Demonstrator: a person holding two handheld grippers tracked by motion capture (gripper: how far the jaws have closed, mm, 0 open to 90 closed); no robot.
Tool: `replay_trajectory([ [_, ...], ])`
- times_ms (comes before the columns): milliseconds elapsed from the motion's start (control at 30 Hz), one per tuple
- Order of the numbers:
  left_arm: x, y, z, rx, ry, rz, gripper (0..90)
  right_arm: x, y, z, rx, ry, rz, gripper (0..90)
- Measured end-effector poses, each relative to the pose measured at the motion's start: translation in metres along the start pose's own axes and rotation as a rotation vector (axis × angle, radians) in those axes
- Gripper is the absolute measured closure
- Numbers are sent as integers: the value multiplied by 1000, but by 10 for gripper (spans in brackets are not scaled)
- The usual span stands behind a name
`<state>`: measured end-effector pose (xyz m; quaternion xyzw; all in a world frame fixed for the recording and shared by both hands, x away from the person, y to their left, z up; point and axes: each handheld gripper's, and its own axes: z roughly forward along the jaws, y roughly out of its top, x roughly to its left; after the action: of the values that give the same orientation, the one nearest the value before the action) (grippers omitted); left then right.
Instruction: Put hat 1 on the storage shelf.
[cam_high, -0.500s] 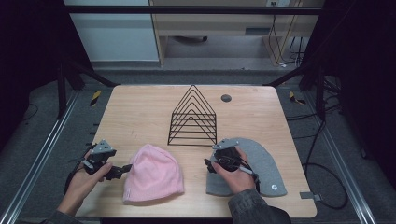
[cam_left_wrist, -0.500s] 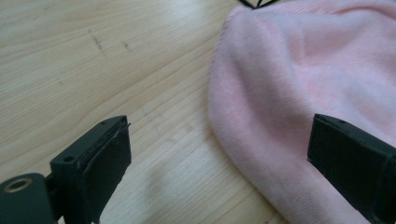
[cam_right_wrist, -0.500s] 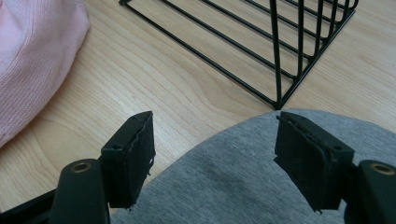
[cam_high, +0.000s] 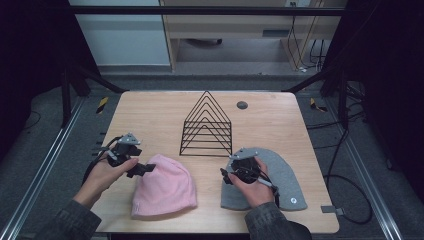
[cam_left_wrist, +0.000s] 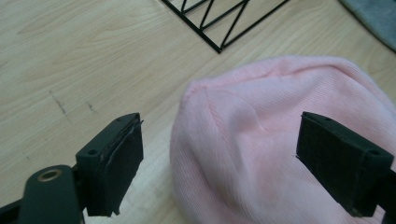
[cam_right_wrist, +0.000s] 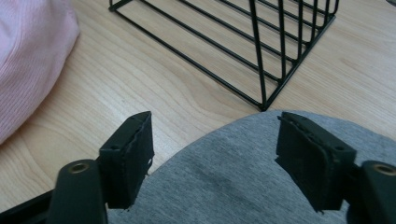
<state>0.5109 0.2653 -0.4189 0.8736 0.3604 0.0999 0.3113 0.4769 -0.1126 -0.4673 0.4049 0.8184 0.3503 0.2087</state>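
Pink beanie (cam_high: 164, 186) flat, crown toward wire rack (cam_high: 207, 125).

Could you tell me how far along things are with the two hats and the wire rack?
Nothing looks done yet: the pink hat and grey hat both lie flat on the table, and the wire rack stands empty. In hand: the left gripper is open over the pink hat, the right gripper open over the grey one. Gripping and moving either hat remains.
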Motion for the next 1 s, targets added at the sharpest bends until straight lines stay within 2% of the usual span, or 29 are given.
replay_trajectory([
  [167,3,4,13,27,2,-9,170,-2,1,0,-2,5,32,209],
  [267,6,3,19,27,-3,-34,200,-1,1,0,-2,8,28,206],
  [567,10,-4,37,63,-26,-36,291,3,1,2,7,20,16,212],
  [667,10,-8,44,80,-45,-33,432,3,1,1,6,18,15,212],
  [767,7,-10,46,62,-69,-47,616,3,1,1,4,17,16,213],
  [833,6,-10,44,60,-69,-38,702,3,2,0,-2,18,21,217],
  [1000,-8,-6,21,-5,-36,-19,744,3,2,-1,-11,18,17,225],
])
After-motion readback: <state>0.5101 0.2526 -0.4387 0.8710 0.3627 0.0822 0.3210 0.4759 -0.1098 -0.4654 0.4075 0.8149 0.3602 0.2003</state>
